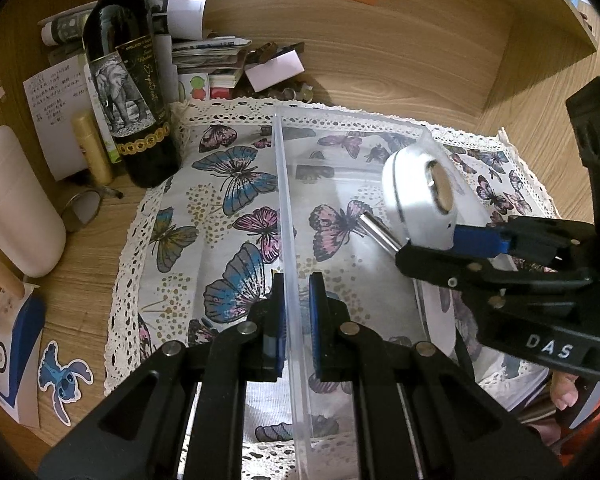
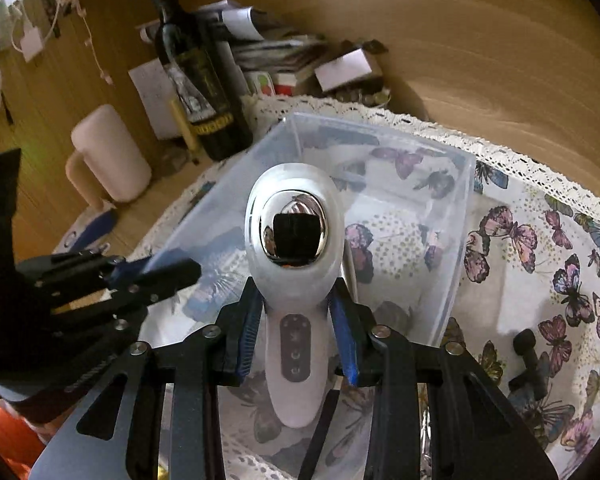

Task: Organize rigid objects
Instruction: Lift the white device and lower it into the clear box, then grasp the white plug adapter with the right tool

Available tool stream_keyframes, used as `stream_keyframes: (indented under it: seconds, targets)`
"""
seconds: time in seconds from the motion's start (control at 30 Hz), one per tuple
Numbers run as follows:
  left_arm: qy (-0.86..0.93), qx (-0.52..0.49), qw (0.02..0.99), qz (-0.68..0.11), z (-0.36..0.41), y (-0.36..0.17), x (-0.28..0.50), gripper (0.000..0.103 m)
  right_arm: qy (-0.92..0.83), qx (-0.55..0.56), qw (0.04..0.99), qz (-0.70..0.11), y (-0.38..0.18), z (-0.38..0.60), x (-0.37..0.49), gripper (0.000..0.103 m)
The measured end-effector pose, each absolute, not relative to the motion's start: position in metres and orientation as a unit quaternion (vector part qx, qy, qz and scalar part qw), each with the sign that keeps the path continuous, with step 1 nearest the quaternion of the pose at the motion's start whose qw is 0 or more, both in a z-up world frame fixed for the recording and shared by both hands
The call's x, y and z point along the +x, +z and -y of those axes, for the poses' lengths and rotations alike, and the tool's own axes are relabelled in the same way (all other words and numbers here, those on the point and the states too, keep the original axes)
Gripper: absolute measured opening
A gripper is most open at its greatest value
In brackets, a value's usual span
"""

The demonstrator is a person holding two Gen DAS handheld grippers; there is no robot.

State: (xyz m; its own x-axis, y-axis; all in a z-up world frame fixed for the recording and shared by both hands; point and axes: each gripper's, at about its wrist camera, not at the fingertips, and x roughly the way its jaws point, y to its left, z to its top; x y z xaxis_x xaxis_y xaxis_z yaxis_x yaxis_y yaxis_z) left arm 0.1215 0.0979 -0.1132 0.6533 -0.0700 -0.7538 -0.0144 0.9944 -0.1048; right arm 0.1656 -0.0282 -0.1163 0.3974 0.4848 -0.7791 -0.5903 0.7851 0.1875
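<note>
From my left wrist camera, my left tongs [image 1: 298, 320] were clenched on the near long wall of the clear plastic bin [image 1: 288, 216], the wall running straight up between the two blue pads. The bin stood on the butterfly-print cloth [image 1: 220, 184] spread over the wooden worktop [image 1: 400, 60]. To the right, my right tongs [image 1: 440, 240] reached in over the bin's far side, gripping a white handheld massager [image 1: 416, 188]; its rounded head with the shiny metal plate stuck out beyond the tips, above the inside of the bin. A dark wine bottle [image 1: 128, 92] with an elephant label stood on the worktop left of the cloth, well apart from the bin.

From my right wrist camera, my right tongs [image 2: 298, 320] were only partly closed, both blue pads pressing the neck of the massager [image 2: 294, 240] just below its head. Its button panel lay between the pads, and the handle pointed back toward me. The head hung over the open bin [image 2: 448, 272], whose rim I could see around and behind it. My left tongs [image 2: 156, 272] showed at the left, pinching the bin's left wall. A small black dumbbell [image 2: 528, 364] lay on the cloth to the right, outside the bin.
</note>
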Motion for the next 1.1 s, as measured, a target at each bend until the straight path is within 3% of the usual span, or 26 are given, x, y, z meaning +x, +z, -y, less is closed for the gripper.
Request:
stream_keyframes:
  seconds: [0.6, 0.73, 1.1]
  targets:
    - [-0.013, -0.050, 0.909, -0.414, -0.096, -0.113, 0.122, 0.009, 0.309, -0.034, 0.865, -0.393, -0.086, 0.056, 0.151, 0.039]
    - [-0.014, -0.050, 0.909, -0.414, -0.096, -0.113, 0.122, 0.009, 0.280, -0.013, 0.886, -0.371, -0.072, 0.087, 0.144, 0.050]
    - [-0.013, -0.049, 0.909, -0.415, -0.097, -0.113, 0.122, 0.009, 0.145, 0.014, 0.907, -0.396, -0.083, 0.181, 0.136, 0.051]
